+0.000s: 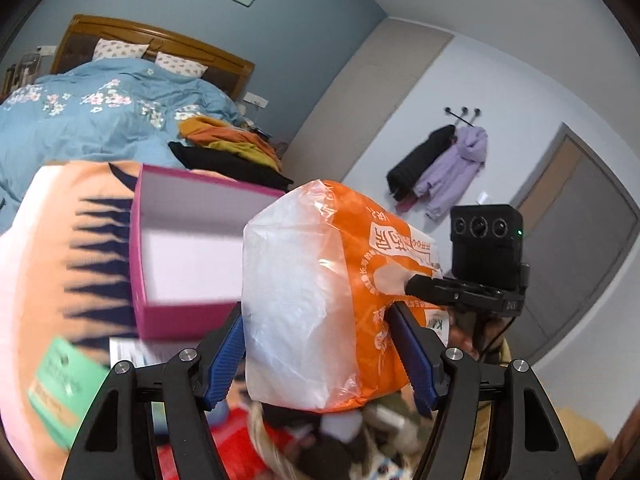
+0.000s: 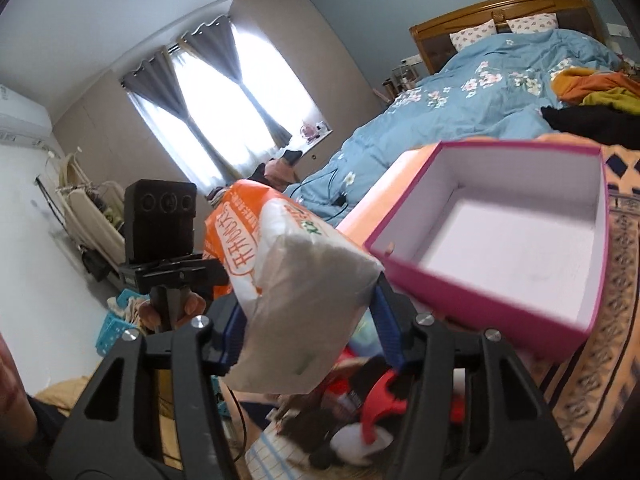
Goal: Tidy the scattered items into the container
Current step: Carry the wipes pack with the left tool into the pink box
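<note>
**Both hand-held grippers clamp one tissue pack beside the pink box**

Left wrist view: the left hand-held gripper (image 1: 320,356) is clenched on an orange-and-white tissue pack (image 1: 316,292), its blue-padded fingers (image 1: 226,364) pressing the pack's two sides. The pack is raised above the clutter, its clear white end facing the camera and its orange printed face turned to the right. The black tip of the right hand-held gripper (image 1: 416,286) meets that orange face, with its camera block standing behind. Just left of the pack and partly behind it sits an open pink box (image 1: 176,320), white inside, on an orange-and-pink patterned cloth (image 1: 48,240). A green packet (image 1: 60,384) lies on the cloth at lower left. Below the pack, blurred red and dark items are heaped together; they cannot be told apart. Behind is a bed (image 1: 92,120) with a blue flowered quilt and a pile of folded clothes (image 1: 228,144).

Right wrist view: the right hand-held gripper (image 2: 308,332) is likewise closed on the tissue pack (image 2: 304,304), which tilts between its blue pads. The left hand-held gripper (image 2: 218,272) touches the pack's orange end from the left. The pink box (image 2: 472,304) lies just right of the pack, open side up, nothing seen inside. A red-and-white item (image 2: 376,412) lies blurred beneath. A curtained window (image 2: 224,100) lights the far wall.
</note>
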The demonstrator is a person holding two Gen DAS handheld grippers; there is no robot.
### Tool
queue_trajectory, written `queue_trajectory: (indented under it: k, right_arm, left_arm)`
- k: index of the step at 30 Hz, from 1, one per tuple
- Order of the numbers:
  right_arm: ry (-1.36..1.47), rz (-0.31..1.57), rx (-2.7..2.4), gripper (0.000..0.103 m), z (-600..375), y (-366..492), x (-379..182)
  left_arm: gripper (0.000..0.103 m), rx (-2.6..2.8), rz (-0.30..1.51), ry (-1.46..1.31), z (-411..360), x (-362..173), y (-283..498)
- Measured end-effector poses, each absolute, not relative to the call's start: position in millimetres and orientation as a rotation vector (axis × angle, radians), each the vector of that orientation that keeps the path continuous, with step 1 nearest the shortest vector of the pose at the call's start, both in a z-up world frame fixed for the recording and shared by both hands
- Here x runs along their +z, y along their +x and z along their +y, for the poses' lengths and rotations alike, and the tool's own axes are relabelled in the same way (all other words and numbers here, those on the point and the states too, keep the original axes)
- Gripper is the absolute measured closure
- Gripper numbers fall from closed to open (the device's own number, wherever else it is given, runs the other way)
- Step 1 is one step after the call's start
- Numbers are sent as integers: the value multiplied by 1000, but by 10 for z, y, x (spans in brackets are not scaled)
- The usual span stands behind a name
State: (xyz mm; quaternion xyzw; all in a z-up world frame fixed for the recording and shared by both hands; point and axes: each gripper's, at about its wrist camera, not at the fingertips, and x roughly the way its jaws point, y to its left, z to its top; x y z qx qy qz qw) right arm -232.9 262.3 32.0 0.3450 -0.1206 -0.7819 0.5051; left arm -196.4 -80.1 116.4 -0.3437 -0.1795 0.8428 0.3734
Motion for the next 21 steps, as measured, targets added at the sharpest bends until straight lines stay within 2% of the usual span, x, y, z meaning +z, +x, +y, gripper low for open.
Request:
queue_trajectory:
  k: [6, 11, 15, 21]
  right_arm:
    - [884, -304, -1937, 45, 2626, -2892, 428]
    - [971, -328, -1981, 46, 2600, -3454, 360]
    - [1075, -374, -1980, 51, 2539, -3917, 138]
    - [1245, -451, -1954, 54, 2481, -4369, -410]
  left_arm:
    - [32, 2205, -462, -949, -730, 1202, -2581]
    - [33, 2202, -558, -1039, -742, 1012, -3085]
    - [33, 2206, -613, -1099, -711, 808, -3487]
    - [33, 2168, -702, -1279, -720, 229, -3842]
